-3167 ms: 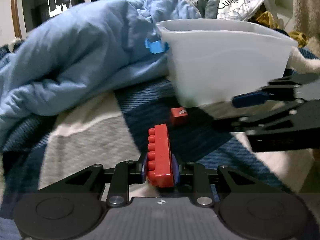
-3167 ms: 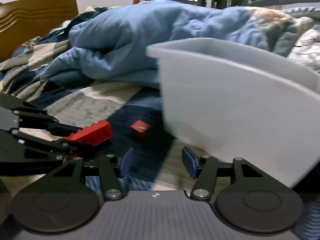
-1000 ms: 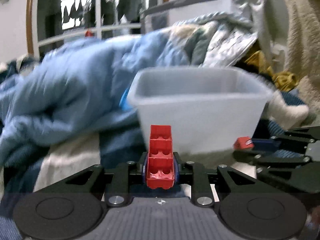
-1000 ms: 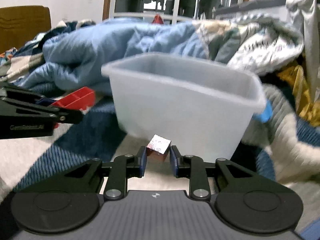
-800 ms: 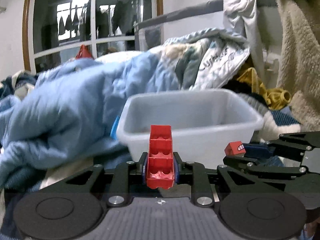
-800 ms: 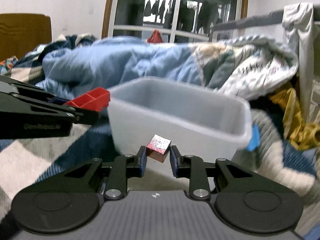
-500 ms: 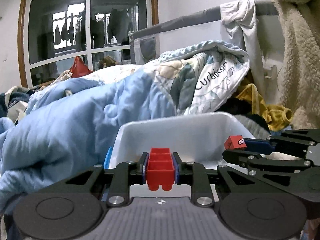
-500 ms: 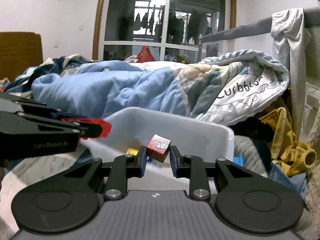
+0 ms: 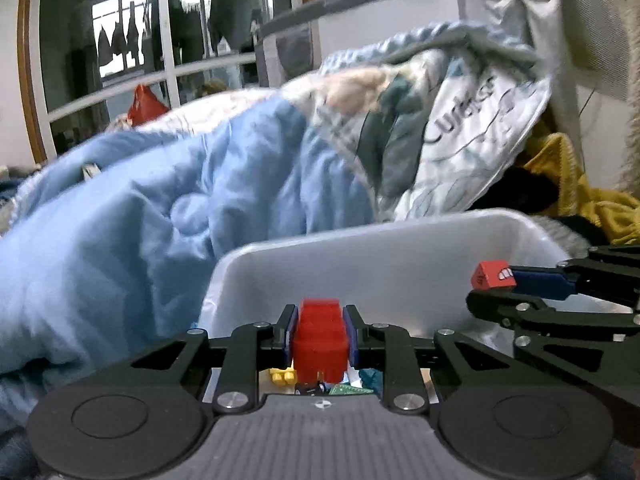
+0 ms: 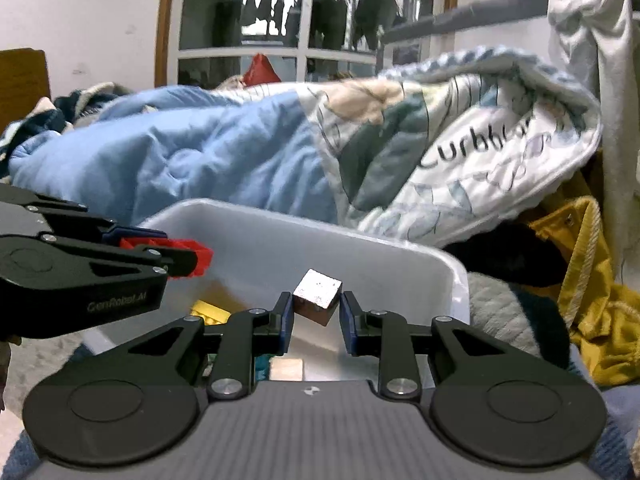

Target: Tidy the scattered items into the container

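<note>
Bedding [image 9: 168, 216] fills my view beyond both claws, a blue quilt heaped behind the tub [image 9: 384, 256]. That pale tub sits right ahead of and below the fingers, open side up, with a yellow brick [image 10: 210, 312] and other small bits on its floor. My left claw [image 9: 319, 338] pinches a long red brick [image 9: 319, 344] over the tub's near rim. My right claw [image 10: 316, 320] pinches a small cube [image 10: 317, 295] by its corners, tilted, above the tub's inside. Each claw shows beside the other's view.
</note>
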Available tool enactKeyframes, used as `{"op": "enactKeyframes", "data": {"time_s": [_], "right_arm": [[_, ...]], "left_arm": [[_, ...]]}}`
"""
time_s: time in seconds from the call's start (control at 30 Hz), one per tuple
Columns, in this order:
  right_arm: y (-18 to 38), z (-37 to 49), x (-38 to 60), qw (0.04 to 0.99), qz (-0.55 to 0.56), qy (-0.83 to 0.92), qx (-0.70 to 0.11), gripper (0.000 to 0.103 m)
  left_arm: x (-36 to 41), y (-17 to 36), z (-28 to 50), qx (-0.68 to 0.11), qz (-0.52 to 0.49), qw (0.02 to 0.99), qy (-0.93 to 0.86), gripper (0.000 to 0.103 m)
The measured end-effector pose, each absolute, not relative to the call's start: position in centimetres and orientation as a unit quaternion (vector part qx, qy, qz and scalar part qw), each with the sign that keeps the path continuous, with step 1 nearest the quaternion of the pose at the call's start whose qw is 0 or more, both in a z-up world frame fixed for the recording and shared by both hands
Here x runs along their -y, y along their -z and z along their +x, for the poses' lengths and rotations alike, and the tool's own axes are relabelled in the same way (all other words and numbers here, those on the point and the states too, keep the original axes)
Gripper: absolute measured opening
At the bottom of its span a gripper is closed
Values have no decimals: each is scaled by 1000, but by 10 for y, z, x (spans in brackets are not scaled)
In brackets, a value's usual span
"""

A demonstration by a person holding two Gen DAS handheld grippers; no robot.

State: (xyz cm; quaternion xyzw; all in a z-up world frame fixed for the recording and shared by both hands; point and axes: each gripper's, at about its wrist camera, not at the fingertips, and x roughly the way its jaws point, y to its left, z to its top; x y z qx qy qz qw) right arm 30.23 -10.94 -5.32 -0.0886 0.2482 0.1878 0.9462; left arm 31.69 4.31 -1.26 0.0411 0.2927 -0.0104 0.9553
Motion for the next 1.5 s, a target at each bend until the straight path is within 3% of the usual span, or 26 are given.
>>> {"op": "enactKeyframes", "data": {"time_s": [0.07, 0.1, 0.17, 0.3, 0.73, 1.0, 1.5], "right_arm": [[58, 308, 110, 944, -82, -186, -260, 43], [60, 308, 111, 944, -79, -185, -261, 53], [61, 308, 111, 945, -85, -183, -257, 58], [59, 302, 112, 946, -87, -186, -252, 62], [36, 263, 115, 949, -101, -169, -246, 96], [17, 257, 115, 933, -148, -155, -288, 103], [-10, 236, 115, 909, -179, -192, -325, 103]], "left_arm": [[-46, 17, 321, -300, 29, 954, 9, 59], [-48, 18, 320, -297, 23, 955, 7, 65], [-50, 18, 316, -294, 17, 956, 3, 68], [-51, 15, 305, -296, 15, 955, -12, 71], [-47, -8, 246, -295, 40, 954, -43, 79], [-39, -22, 257, -334, 58, 941, -24, 79], [-20, -36, 272, -343, 84, 935, -37, 79]]}}
